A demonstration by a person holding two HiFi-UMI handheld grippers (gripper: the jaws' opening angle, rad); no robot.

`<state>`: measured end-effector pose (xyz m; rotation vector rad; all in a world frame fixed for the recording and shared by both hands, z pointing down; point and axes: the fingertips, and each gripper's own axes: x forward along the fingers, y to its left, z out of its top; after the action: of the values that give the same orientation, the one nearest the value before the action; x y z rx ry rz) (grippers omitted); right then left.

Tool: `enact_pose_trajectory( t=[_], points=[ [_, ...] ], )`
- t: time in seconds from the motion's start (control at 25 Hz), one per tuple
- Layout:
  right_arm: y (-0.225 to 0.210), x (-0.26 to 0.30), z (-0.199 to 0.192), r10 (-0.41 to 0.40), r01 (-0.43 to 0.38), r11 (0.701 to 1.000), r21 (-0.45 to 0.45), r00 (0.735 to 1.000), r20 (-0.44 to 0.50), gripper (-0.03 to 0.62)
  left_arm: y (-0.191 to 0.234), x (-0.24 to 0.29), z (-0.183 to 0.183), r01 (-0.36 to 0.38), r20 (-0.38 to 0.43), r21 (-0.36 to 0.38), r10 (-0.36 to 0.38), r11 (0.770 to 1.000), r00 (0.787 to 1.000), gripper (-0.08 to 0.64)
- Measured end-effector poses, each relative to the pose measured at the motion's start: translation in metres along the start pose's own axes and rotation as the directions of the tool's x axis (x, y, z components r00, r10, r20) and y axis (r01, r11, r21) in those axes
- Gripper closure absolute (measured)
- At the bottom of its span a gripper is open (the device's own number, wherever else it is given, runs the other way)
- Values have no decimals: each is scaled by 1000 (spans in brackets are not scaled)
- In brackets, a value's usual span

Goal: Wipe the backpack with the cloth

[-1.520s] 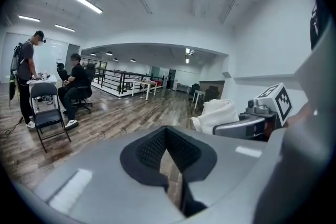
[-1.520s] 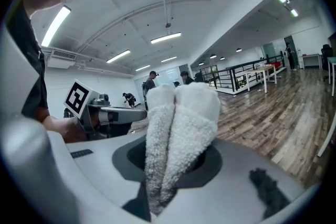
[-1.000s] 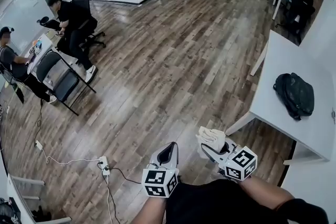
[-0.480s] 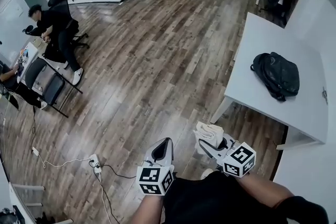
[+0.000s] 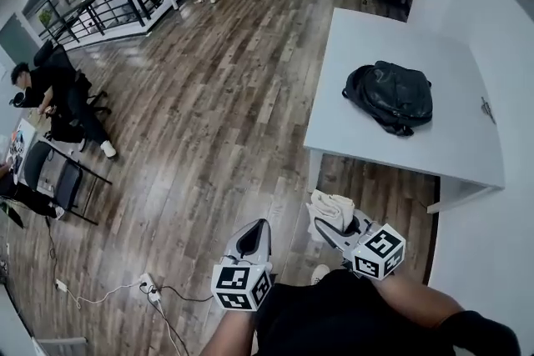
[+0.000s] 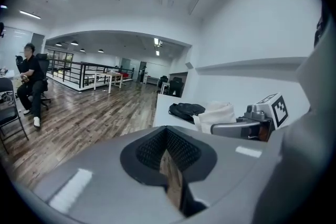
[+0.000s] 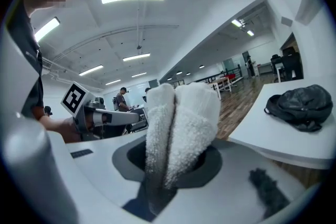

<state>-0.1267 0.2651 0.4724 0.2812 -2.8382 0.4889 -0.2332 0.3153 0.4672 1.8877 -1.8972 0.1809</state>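
White terry cloth (image 7: 181,128) is clamped between the fingers of the right gripper (image 7: 173,168), folded into two thick lobes that stand up past the fingertips. From the head view the same cloth (image 5: 330,208) is seen bunched at the tip of the right gripper (image 5: 335,226), which is held low over the wooden floor (image 5: 217,112).

The fingers of the left gripper (image 6: 169,162) are brought together with nothing held between them; only a thin slit is left, and floor is seen through it. The left gripper (image 5: 253,239) is held just beside the right one, on its left, and the two are not touching.

The black backpack (image 5: 390,96) is laid flat on a white table (image 5: 359,142), well ahead of both sets of fingertips and off to their right. Cloth and backpack are well apart. In the right gripper view the backpack (image 7: 299,105) is seen beyond and to the right of the clamped cloth. In the left gripper view the backpack (image 6: 186,109) is seen ahead of the closed fingers.

Far to the left of the fingers a seated person (image 5: 46,87) and a black chair (image 5: 54,171) are seen. A power strip (image 5: 148,288) with its cable lies on the floor, left of the left gripper's fingers.
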Motion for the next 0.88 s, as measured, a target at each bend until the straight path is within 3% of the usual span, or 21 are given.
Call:
enact_pose_trajectory(
  t=[0.36, 0.56, 0.88],
  points=[
    [-57, -85, 5, -188, 183, 981, 57, 979, 85, 505, -86, 53, 14, 173, -51, 106, -169, 979, 984, 552],
    [-84, -130, -2, -299, 288, 952, 103, 947, 116, 505, -133, 80, 17, 274, -80, 153, -265, 949, 961, 552],
    [-108, -189, 0, -421, 397, 903, 163, 893, 158, 505, -193, 99, 25, 379, -127, 201, -360, 903, 924, 552]
  ],
)
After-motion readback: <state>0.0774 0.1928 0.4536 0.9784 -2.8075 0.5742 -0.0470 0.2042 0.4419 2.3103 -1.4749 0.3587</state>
